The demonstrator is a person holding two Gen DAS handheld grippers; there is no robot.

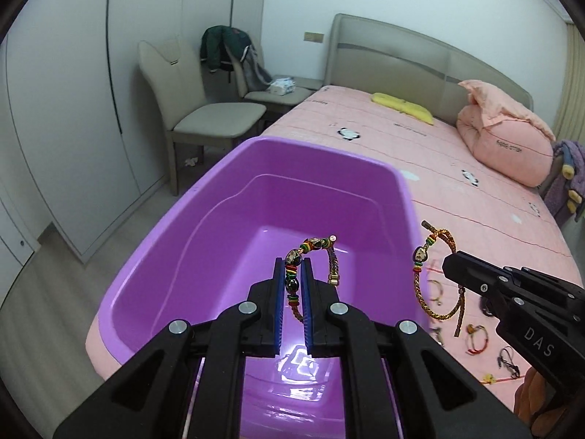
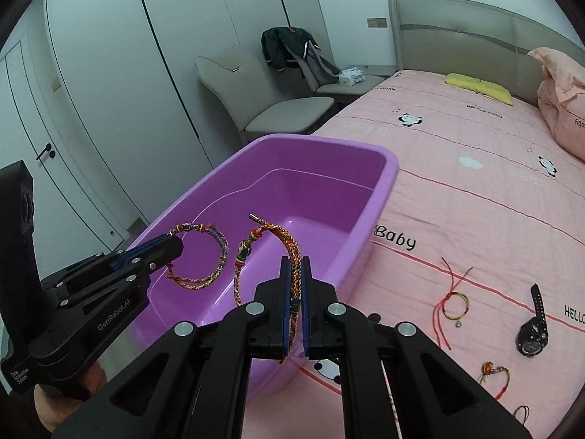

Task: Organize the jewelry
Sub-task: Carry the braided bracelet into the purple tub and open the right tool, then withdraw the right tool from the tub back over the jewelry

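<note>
A purple plastic tub (image 1: 204,212) sits on the pink bed; it also shows in the right wrist view (image 2: 387,179). My left gripper (image 1: 293,267) is shut on a beaded braided bracelet (image 1: 309,247) and holds it over the tub's inside; in the right wrist view the left gripper (image 2: 172,243) holds this bracelet (image 2: 212,274) above the tub. My right gripper (image 2: 296,267) is shut on a second braided bracelet (image 2: 281,236), held over the tub's near right rim. In the left wrist view the right gripper (image 1: 451,265) hangs that bracelet (image 1: 420,281) just right of the tub.
More jewelry lies on the bedsheet (image 2: 475,190) right of the tub: a red-string bracelet (image 2: 453,300), a black watch (image 2: 533,325), a small charm bracelet (image 2: 493,375). A folded pink quilt (image 1: 504,135), a yellow pillow (image 1: 402,106) and chairs (image 1: 204,117) stand farther off.
</note>
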